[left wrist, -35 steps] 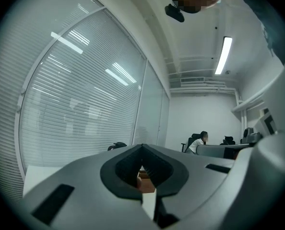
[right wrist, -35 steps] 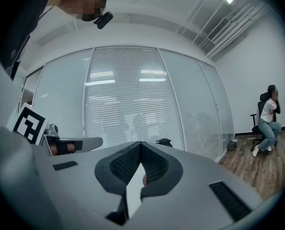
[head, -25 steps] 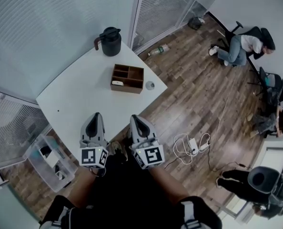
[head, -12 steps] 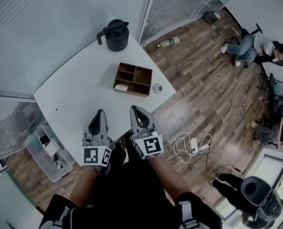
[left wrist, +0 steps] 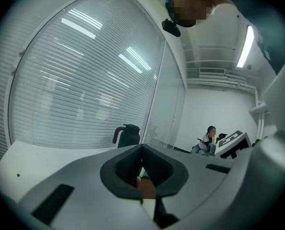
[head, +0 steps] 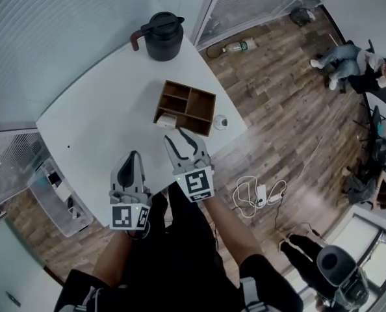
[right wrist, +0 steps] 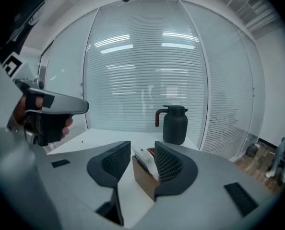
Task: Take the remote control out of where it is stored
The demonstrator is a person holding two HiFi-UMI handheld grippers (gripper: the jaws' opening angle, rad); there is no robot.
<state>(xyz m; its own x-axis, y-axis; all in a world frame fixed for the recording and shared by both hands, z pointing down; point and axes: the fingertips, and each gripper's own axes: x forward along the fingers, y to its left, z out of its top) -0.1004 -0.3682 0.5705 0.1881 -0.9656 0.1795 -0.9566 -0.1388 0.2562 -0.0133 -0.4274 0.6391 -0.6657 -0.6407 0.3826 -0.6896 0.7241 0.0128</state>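
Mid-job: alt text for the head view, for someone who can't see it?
The right tongs, jaws opening and empty, point at a white remote in the near-left compartment of a wooden box on a white table. The left tongs hang back, shut; a black jug stands beyond the box.

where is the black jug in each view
head view: black jug top centre, at the white table's far corner
left gripper view: jug just left of centre, on the table's far edge
right gripper view: jug right of centre, beyond the wooden box
shared landmark: the slatted blinds behind it
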